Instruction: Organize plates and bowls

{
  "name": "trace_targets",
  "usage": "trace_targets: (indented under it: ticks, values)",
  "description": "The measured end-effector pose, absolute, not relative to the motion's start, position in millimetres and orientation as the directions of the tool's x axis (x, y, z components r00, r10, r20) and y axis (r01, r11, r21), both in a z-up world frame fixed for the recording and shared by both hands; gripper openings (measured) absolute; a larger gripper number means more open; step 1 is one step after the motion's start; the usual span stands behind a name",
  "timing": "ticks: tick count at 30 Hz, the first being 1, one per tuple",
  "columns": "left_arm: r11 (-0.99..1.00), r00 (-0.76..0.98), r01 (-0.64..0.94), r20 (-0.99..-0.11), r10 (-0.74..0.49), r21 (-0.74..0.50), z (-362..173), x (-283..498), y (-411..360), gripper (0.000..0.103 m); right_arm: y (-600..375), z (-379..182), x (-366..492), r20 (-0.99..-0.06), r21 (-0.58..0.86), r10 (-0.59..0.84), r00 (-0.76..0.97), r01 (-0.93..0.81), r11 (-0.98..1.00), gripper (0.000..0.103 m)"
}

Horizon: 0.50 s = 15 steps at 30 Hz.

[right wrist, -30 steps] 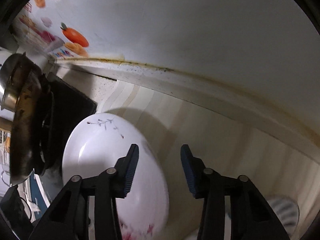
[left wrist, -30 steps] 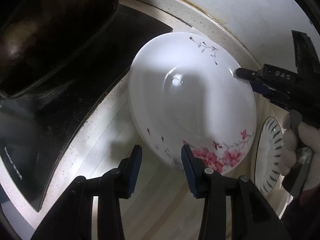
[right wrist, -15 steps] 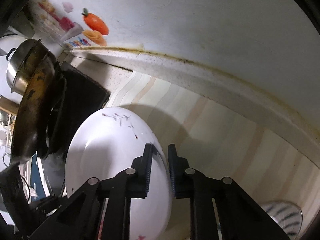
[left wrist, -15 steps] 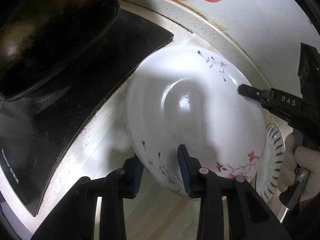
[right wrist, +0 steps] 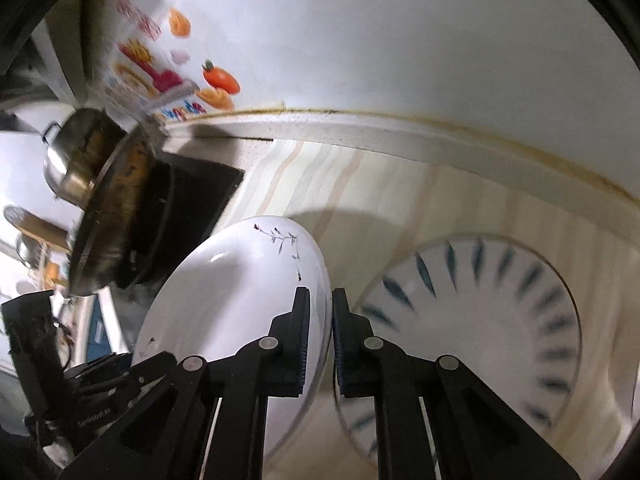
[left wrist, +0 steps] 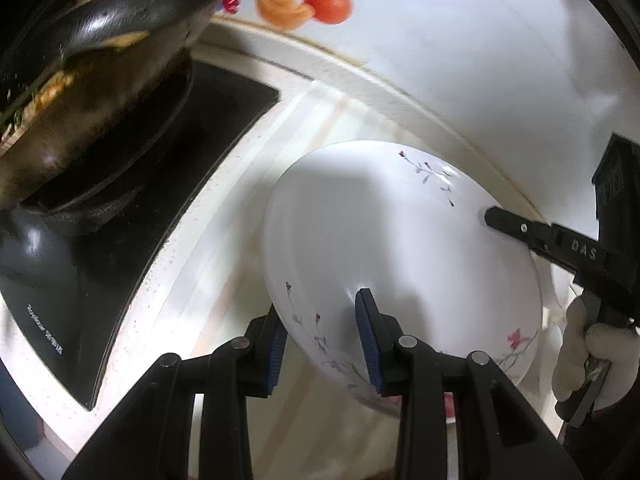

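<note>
A white plate with pink flower print (left wrist: 400, 248) is held tilted above the counter. My right gripper (right wrist: 320, 328) is shut on its rim (right wrist: 240, 312); it shows in the left wrist view (left wrist: 520, 232) at the plate's far right edge. My left gripper (left wrist: 320, 340) straddles the plate's near rim with a gap between its pads; the rim lies between them, and contact is unclear. A second plate with blue dashes round its rim (right wrist: 480, 320) lies flat on the counter to the right, below the lifted one.
A black wok (left wrist: 92, 92) with food sits on the black glass stove (left wrist: 120, 240) to the left. A steel pot (right wrist: 76, 156) stands behind it. The white wall with fruit stickers (left wrist: 320, 4) runs along the back of the striped counter (right wrist: 400, 200).
My right gripper closed on the flower plate's rim and lifted it, tilting it. The left gripper's pads moved around the near rim. The blue-dashed plate came into fuller view.
</note>
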<state>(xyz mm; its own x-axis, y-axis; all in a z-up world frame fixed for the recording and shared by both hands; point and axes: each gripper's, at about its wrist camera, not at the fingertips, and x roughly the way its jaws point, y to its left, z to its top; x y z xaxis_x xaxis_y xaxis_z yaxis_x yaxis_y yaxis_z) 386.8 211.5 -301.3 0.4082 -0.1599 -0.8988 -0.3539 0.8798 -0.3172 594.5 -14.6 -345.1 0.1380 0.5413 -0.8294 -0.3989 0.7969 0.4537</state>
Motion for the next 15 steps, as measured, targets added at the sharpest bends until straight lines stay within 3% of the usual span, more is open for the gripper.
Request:
trace_targets:
  ticks: [15]
  values:
    - [0.949,0.368,-0.099,-0.897,-0.245,-0.3,-245.6,337.8,140.4,0.031,-152.3,-286.1,428.8,-0.773,0.546,0.594,0.224,-0.242,0.802,0.013]
